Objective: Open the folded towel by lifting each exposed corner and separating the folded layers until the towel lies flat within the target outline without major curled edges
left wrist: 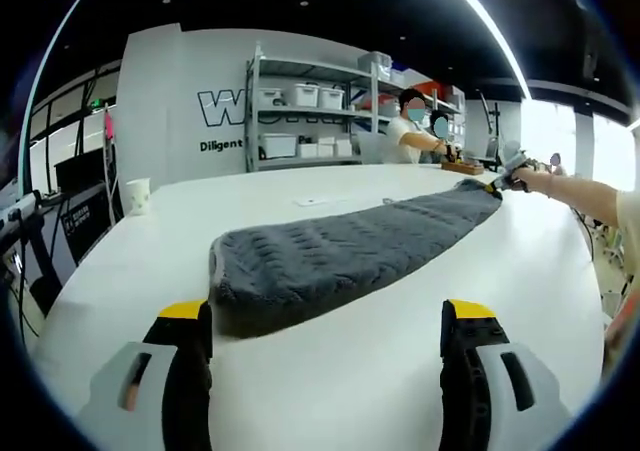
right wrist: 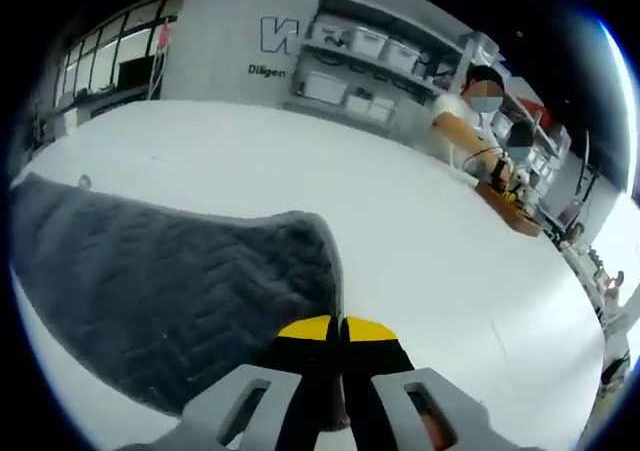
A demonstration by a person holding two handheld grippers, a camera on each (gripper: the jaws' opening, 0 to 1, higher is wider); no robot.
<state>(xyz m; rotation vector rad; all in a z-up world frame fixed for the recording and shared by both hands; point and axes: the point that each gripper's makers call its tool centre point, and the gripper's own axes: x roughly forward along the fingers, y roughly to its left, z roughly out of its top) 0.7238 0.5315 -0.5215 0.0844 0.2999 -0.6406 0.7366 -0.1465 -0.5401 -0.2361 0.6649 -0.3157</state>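
The grey towel lies folded on the white table, stretched as a long band from near the left gripper toward the far right of the left gripper view. Its surface shows a quilted, wavy texture.

Left gripper: jaws stand wide apart, yellow-tipped, holding nothing. The near end of the towel sits just ahead of them, with its rounded corner close to the left jaw tip; whether that tip touches the cloth cannot be told. Bare table shows between the jaws.

Right gripper: jaws are pressed together, clamped on the towel at its edge near a corner. In the right gripper view the cloth spreads away to the left of the jaws, and the pinched edge rises slightly off the table. In the left gripper view the same right gripper appears at the towel's far end, held by the person's hand, with the forearm extending out to the right.

Surroundings: a white cup stands on the table well apart from the towel. Shelving with storage bins stands against the rear wall. A seated person works at the far side of the table.
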